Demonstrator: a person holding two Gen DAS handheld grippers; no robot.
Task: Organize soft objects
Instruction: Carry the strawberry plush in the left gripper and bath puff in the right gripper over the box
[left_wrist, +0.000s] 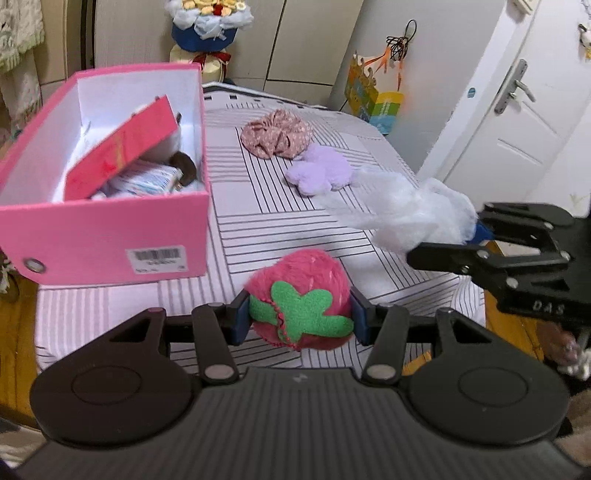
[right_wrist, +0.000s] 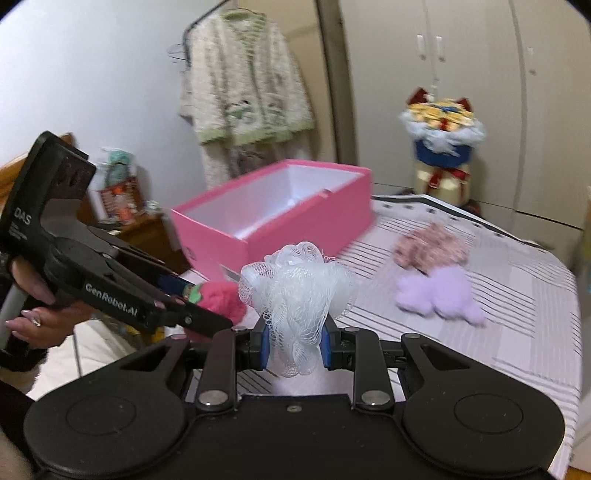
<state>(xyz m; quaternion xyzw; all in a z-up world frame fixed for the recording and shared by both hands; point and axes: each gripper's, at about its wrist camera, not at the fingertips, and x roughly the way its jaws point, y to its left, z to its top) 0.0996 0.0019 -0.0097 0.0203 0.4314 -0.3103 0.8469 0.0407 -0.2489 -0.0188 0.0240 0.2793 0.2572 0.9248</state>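
1. Presently, a fuzzy pink plush strawberry with a green felt leaf cap (left_wrist: 301, 301) is pinched between the blue pads of the left gripper (left_wrist: 300, 314), and it is held off the striped bed cover (left_wrist: 258, 206).
2. A white mesh bath puff (right_wrist: 299, 291) is clamped near its lower gathers by the right gripper (right_wrist: 295, 347), with most of its bulk billowing above and ahead of the fingertips.
3. The open pink cardboard shoebox (left_wrist: 107, 236) is seen ahead and to the left of the left gripper; a pink lid or card and some packets are already leaning inside it.
4. A pink floral fabric scrunchie (left_wrist: 276, 133) and a lilac fluffy plush piece (left_wrist: 319, 173) are left lying on the cover, ahead and slightly right of the left gripper, touching or nearly touching each other.
5. Both held items are judged light and very compressible, so little squeeze is needed, and no breakage is risked.
6. The strawberry is best taken across its middle, as it is now; the puff is best gripped at its dense core, since loose netting could slide or snag on the pads.
7. The two remaining pieces are judged floppy, and are probably best pinched at their thickest folds.
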